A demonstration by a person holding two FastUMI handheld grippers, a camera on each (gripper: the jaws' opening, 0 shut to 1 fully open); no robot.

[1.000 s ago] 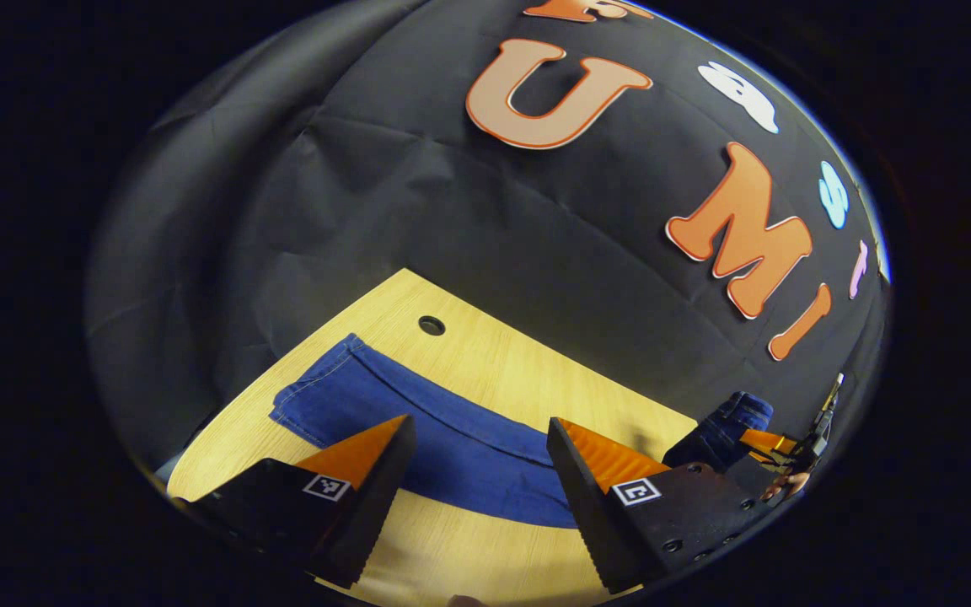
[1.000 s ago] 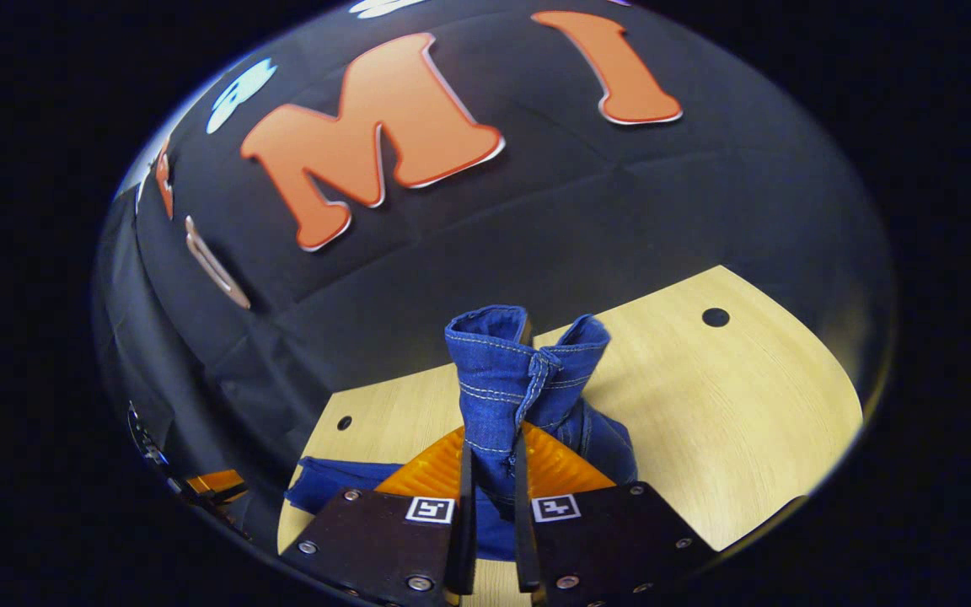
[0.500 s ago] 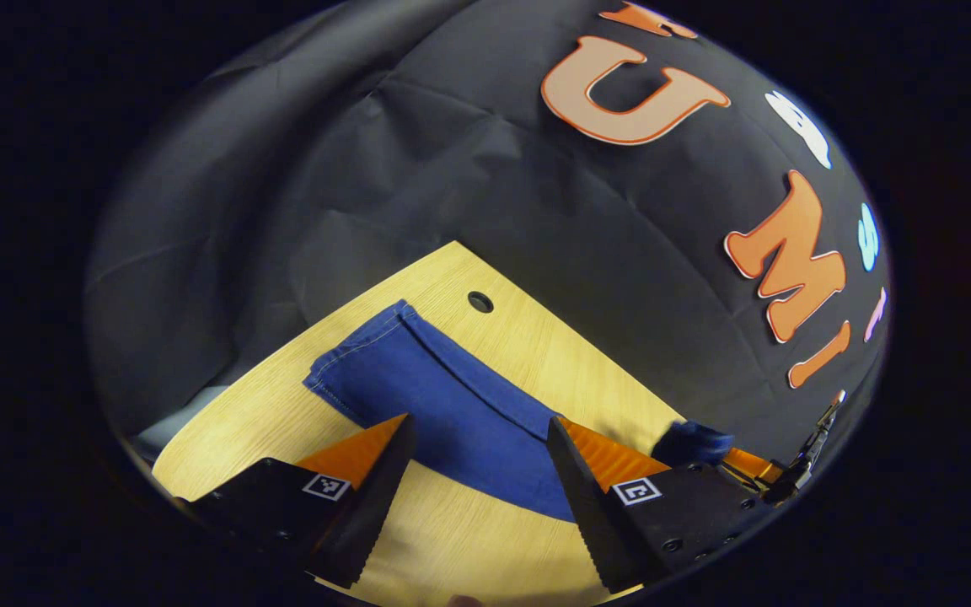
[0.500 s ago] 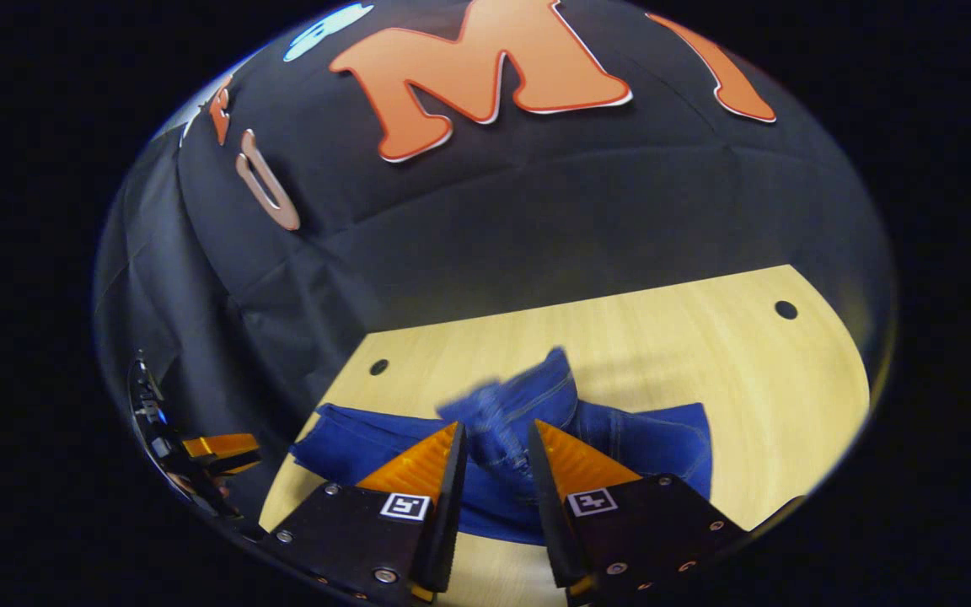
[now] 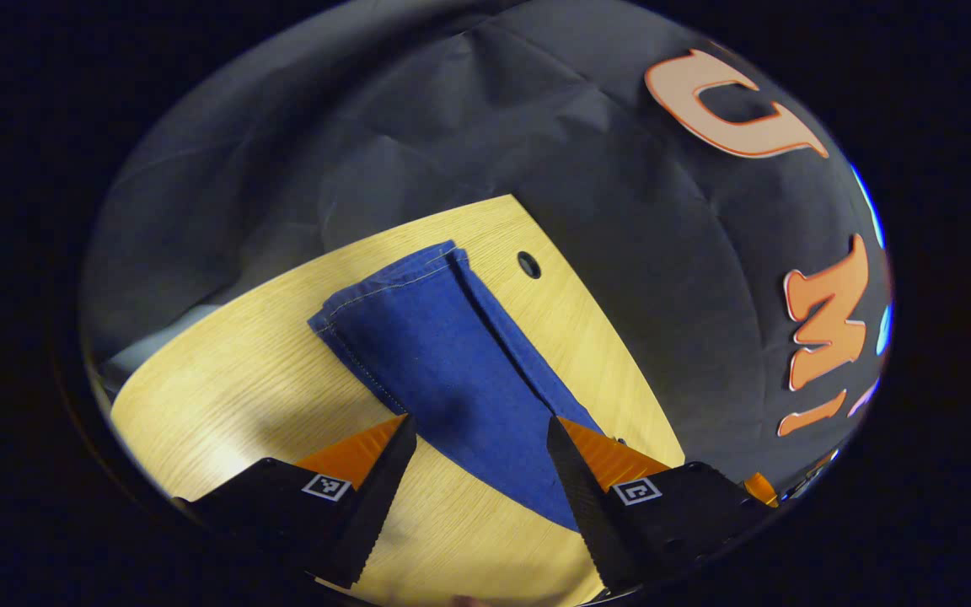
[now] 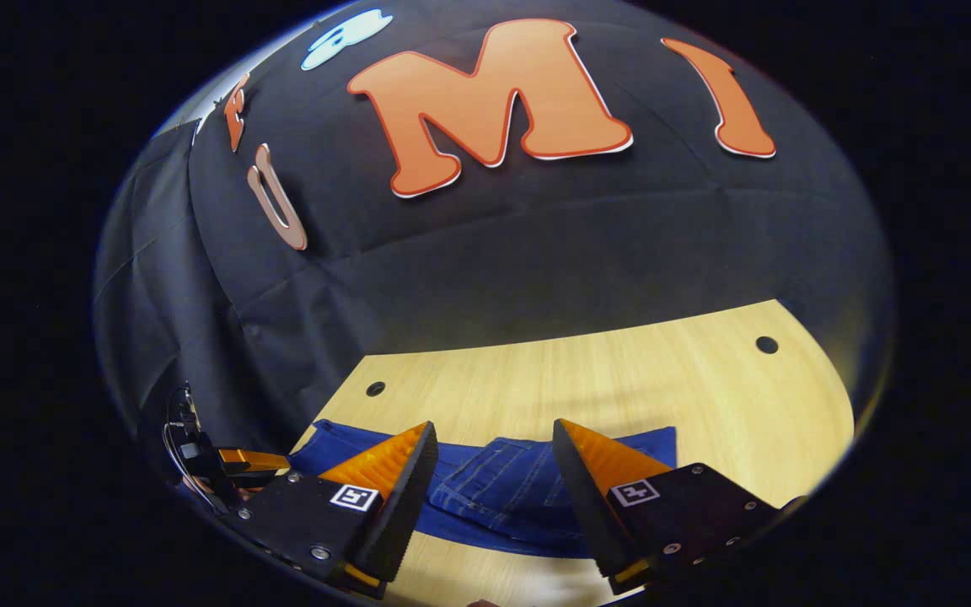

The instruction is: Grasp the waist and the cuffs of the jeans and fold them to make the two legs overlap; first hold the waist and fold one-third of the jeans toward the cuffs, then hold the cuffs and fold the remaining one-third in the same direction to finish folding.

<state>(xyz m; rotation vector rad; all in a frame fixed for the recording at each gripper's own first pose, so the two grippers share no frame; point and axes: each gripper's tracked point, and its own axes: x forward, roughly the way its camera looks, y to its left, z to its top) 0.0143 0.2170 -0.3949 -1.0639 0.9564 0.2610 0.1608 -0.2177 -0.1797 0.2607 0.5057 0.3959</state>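
Note:
The blue jeans point(image 5: 443, 362) lie flat on the wooden table point(image 5: 224, 371), legs overlapped, with the cuffs at the far end near a round hole. My left gripper point(image 5: 480, 438) is open just above the leg part, nothing between its fingers. In the right gripper view the waist end of the jeans point(image 6: 502, 489) lies folded over onto the legs, flat on the table point(image 6: 620, 379). My right gripper point(image 6: 492, 443) stands open over it, not touching the cloth. The left gripper point(image 6: 241, 462) shows small at the far left of that view.
Round holes sit in the tabletop: one hole point(image 5: 528, 265) beside the cuffs, another hole point(image 6: 766, 345) at the far right and a third hole point(image 6: 375, 389) at the back left. The black cloth wall stands right behind the table's far edge.
My right gripper opened and let go of the waist, which dropped flat onto the legs. My left gripper swung toward the cuff end and stayed open.

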